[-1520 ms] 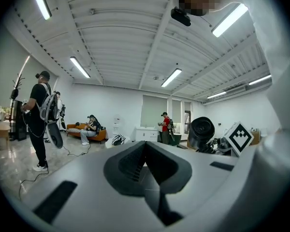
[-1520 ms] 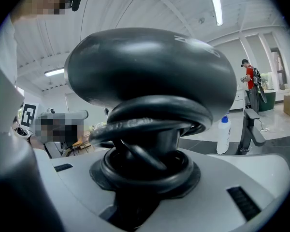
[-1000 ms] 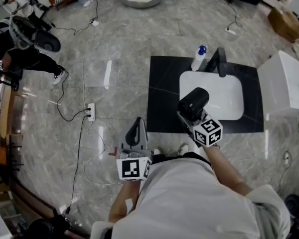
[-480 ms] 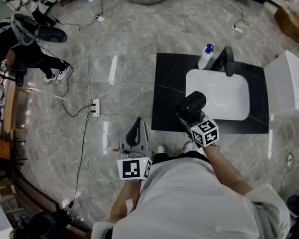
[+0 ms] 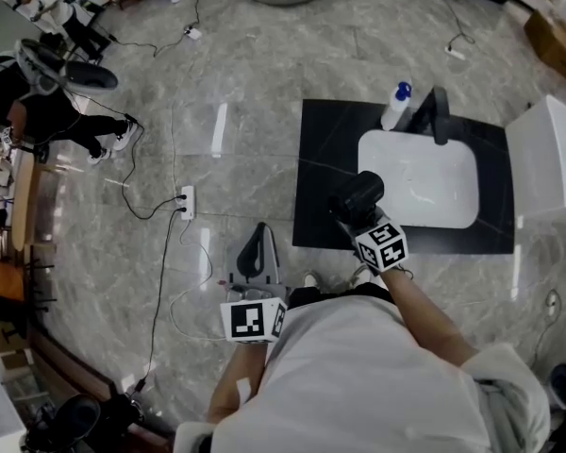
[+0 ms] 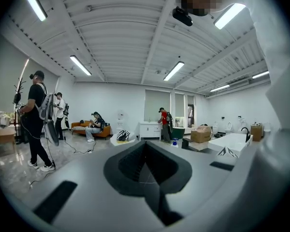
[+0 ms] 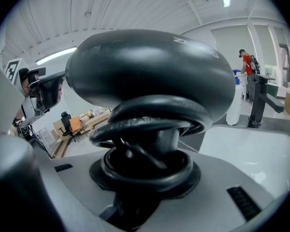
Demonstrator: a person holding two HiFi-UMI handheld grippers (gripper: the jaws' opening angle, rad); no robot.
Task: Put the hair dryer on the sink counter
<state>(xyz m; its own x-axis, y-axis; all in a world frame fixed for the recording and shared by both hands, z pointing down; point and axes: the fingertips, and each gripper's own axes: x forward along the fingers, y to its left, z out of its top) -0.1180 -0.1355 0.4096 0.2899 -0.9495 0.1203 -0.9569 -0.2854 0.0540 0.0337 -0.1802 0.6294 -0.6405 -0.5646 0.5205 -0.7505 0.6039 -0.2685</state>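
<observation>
- Nearest, by the body: left gripper [image 5: 256, 250], jaws pressed together, empty.
- Ahead: right gripper [image 5: 357, 217] clamped on the cord-wrapped handle of the hair dryer [image 5: 358, 192], over the black sink counter [image 5: 321, 159], beside the white basin [image 5: 424, 182].
- Farthest: faucet [image 5: 439, 113] and soap bottle [image 5: 395, 108].

hair dryer [image 7: 150, 81]: glossy black plastic | floor [image 5: 264, 55]: polished marble-look stone

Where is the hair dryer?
In the head view, the hair dryer is held in the right gripper above the black counter, just left of the white basin.
</observation>
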